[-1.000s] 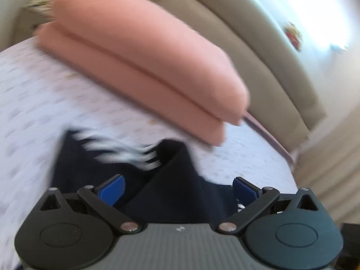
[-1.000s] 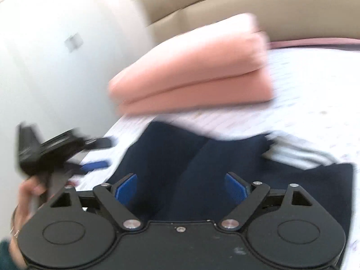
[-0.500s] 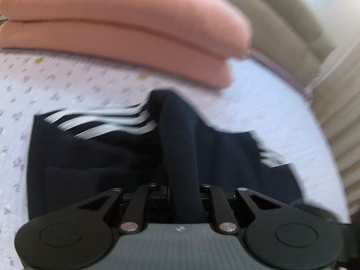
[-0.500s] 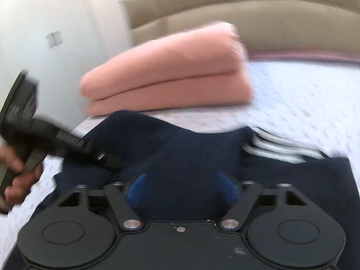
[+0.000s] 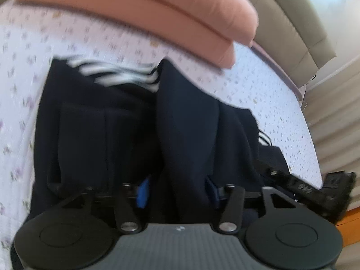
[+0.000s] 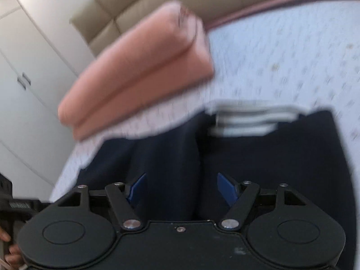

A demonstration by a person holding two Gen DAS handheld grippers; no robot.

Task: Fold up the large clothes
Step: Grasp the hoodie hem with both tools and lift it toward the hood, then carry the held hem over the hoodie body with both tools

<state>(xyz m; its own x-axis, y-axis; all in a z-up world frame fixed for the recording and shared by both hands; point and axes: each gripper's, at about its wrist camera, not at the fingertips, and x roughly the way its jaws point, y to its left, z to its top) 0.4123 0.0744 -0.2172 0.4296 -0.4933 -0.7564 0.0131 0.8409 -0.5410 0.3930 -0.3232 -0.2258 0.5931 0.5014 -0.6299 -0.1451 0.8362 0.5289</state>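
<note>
A: Bed with dotted sheet, left wrist view: navy garment lies ahead of the left gripper, a raised fold between its opening jaws; whether the pads press it, can't tell.

B: Right wrist view: right gripper jaws opening, a ridge of cloth between them, apparently untouched. Folded pink blanket beyond.

A: Step looks like release after a fold. Next: regrasp an edge, fold again.

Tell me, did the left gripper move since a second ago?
Yes. The left gripper went down toward the dark garment: in its own view the pink folded blanket slid up to the top edge.
</note>
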